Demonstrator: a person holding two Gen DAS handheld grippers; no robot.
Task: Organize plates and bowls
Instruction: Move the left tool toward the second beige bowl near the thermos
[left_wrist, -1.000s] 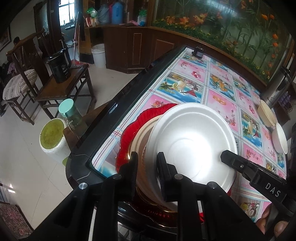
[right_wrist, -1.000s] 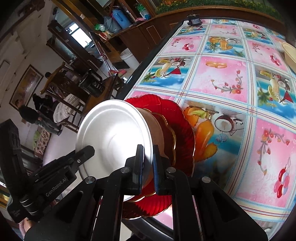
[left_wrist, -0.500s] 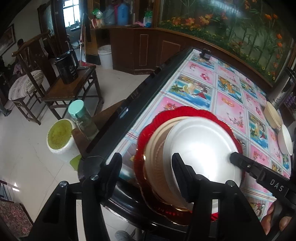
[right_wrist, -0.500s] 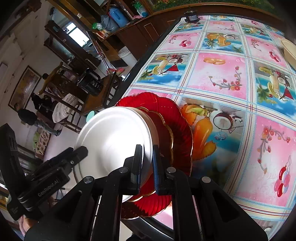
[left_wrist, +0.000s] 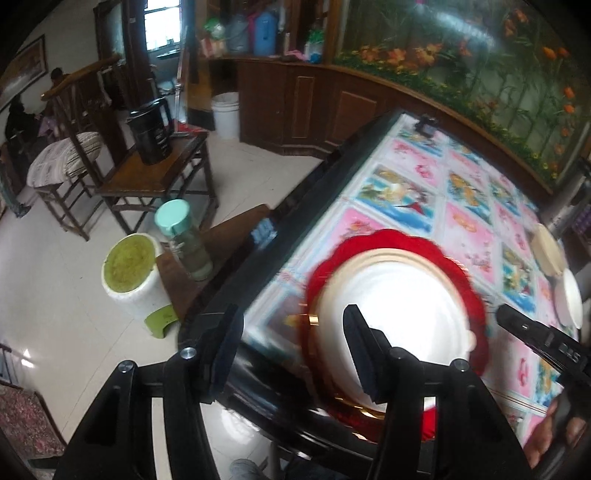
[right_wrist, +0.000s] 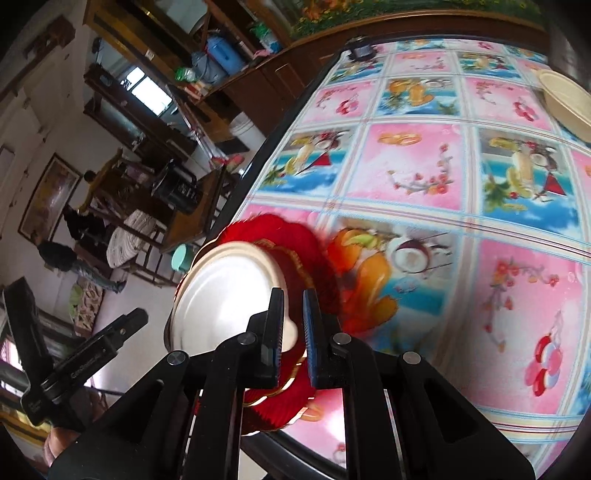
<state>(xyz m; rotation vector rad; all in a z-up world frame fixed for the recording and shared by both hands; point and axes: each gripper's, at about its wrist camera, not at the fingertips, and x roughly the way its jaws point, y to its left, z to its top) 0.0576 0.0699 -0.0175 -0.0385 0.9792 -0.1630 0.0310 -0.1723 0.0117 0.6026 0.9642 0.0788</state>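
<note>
Left claw (left_wrist: 295, 345) was found spread wide, grasping nothing, one finger (left_wrist: 360, 354) showing in front of the white plate (left_wrist: 399, 306) and the other over the desk (left_wrist: 469, 236) edge. Right claw (right_wrist: 293, 325) was found clenched on the near rim of the white plate (right_wrist: 221, 295), judged to be steadying it on the stack. The stack was located at the near corner of the desk, beside its dark edge: a scalloped red plate (left_wrist: 373, 240) at the bottom, a gold-rimmed dish (left_wrist: 340, 269) within it, the white plate on top. The white plate appeared plain and glossy, blurred and overexposed. Two pale bowls (left_wrist: 550, 254) were noted well apart, at the far side, judged not yet gathered.
</note>
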